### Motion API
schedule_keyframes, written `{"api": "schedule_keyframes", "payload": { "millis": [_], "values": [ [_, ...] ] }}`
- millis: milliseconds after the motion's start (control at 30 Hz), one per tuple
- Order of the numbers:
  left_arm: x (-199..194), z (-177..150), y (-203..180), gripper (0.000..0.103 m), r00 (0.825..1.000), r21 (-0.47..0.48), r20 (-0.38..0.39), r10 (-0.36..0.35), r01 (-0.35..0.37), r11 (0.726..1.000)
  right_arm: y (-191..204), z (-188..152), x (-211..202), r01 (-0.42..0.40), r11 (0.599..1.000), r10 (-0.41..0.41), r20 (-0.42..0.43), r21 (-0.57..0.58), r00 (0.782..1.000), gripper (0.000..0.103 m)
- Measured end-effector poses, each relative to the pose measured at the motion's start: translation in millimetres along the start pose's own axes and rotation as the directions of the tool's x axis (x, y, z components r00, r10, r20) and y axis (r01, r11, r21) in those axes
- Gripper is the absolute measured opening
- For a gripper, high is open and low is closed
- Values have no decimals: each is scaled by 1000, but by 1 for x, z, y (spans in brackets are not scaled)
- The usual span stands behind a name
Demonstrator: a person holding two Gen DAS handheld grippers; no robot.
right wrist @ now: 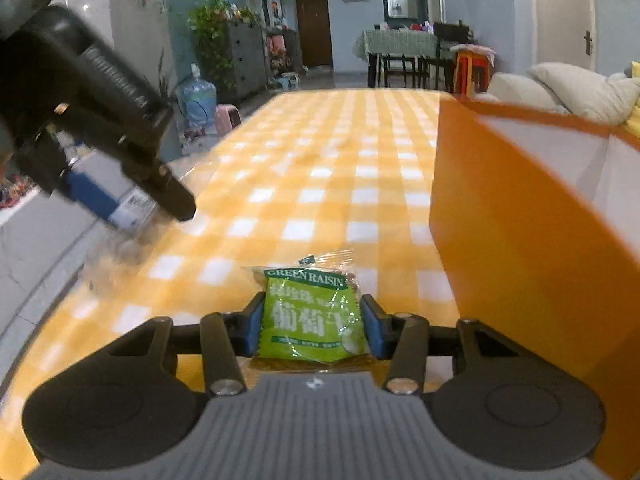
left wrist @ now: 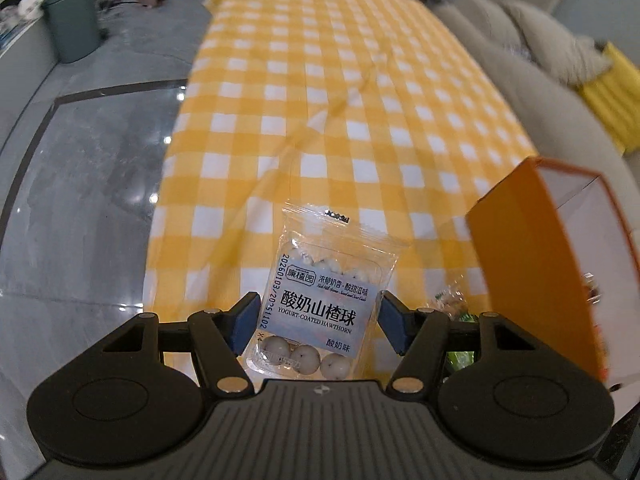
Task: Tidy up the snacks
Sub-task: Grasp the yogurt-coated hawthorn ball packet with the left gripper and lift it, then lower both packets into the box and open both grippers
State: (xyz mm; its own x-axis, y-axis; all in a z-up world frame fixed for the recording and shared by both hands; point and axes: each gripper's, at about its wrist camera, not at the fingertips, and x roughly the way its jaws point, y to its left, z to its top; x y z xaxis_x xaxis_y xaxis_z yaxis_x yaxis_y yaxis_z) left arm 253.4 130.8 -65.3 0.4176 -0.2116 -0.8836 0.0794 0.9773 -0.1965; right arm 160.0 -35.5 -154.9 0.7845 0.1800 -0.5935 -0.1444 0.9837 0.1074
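My left gripper (left wrist: 318, 322) is shut on a clear packet of yogurt-coated hawthorn balls (left wrist: 326, 300), held above the yellow checked tablecloth (left wrist: 320, 100). My right gripper (right wrist: 310, 326) is shut on a green raisin packet (right wrist: 314, 314), held just over the cloth. An orange box (left wrist: 532, 276) with a white inside stands to the right of both grippers; it also shows in the right wrist view (right wrist: 516, 248). The left gripper (right wrist: 132, 184) with its packet shows at upper left in the right wrist view.
Other small snack packets (left wrist: 454, 304) lie by the box's near corner. The table's left edge drops to a grey tiled floor (left wrist: 80, 200). A beige sofa (left wrist: 540, 92) with a yellow cushion (left wrist: 612, 100) runs along the right side.
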Motion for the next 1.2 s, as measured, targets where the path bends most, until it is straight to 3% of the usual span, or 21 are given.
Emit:
{"api": "schedule_keyframes", "payload": {
  "millis": [200,400,567,733,833,933,1200],
  "values": [
    [-56,-19,-5,73,991,-95,120,-56,67,993,2,25,-45,-57,998,54,97,27,994,48],
    [-94,-23,-36,73,971,-63,205,-121,137,989,-35,68,-106,-78,994,58,219,80,974,48],
    [-98,-18,-74,73,958,-2,219,-187,192,981,-86,104,-140,-60,992,33,231,107,972,48],
    [-86,-9,-117,73,943,48,216,-254,249,967,-138,118,-161,3,993,-32,254,114,967,48],
    [-77,-8,-143,73,942,86,207,-264,252,964,-162,124,-153,73,993,-90,207,90,974,48],
    [-67,-7,-160,73,941,114,187,-281,264,958,-186,127,-131,79,994,-88,131,68,988,48],
    [-44,0,-188,73,962,180,116,-248,225,958,-225,132,-57,153,988,-153,-69,-8,986,48]
  ]
}}
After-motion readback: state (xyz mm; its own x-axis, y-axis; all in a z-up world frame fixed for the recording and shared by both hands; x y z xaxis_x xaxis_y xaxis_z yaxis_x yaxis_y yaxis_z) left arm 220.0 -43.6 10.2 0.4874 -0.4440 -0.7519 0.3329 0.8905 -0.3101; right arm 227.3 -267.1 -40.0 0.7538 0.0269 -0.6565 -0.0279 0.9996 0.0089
